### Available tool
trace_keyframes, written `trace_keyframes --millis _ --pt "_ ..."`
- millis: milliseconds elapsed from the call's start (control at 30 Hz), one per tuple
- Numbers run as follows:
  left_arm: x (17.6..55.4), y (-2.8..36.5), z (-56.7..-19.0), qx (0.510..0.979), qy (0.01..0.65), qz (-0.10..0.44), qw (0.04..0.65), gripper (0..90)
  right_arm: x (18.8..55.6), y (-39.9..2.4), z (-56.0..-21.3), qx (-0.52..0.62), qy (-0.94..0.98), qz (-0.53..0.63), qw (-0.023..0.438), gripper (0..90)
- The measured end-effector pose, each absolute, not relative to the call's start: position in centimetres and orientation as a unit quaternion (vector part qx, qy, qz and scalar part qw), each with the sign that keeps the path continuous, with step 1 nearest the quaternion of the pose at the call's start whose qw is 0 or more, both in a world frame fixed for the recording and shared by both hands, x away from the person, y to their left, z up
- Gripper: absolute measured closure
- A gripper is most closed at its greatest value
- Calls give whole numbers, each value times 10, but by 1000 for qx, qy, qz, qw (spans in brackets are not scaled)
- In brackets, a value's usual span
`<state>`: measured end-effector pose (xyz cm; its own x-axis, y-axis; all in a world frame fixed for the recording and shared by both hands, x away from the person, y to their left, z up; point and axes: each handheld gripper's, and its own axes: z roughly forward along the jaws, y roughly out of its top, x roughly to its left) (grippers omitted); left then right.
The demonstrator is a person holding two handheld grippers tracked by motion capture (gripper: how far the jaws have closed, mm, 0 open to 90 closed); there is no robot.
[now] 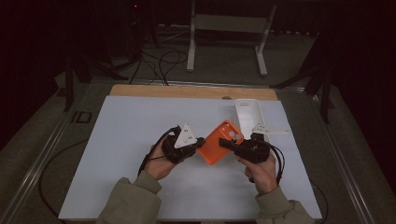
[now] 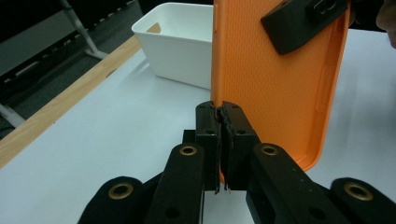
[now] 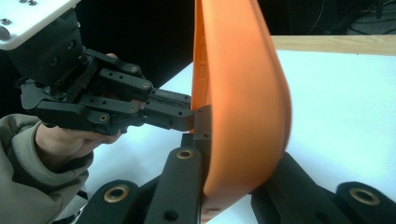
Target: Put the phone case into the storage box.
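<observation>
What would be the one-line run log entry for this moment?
left gripper: shut on orange phone case edge | right gripper: shut on opposite edge | case: above table | white bin: behind

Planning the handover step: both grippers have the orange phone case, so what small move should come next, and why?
Probably open the left gripper and let go. The right gripper is already shut on the orange phone case, so the case stays held and can likely be carried towards the white bin behind it.

My left gripper (image 2: 220, 122) is hiding the pinched rim of the soft orange silicone phone case (image 2: 275, 88), whose top is running off the frame. The white plastic bin (image 2: 177, 44) is getting partly covered behind it.
</observation>
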<state>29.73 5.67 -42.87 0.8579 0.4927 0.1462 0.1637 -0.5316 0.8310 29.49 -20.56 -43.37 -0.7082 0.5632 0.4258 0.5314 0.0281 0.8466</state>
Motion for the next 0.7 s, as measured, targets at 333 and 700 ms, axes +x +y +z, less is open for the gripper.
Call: trace_keyframes --millis 333,700 --pt "300 63 -426 850 204 158 460 732 294 -206 -432 381 717 583 30 852" --pt "301 67 -423 848 219 136 463 284 295 -210 -431 375 724 577 47 850"
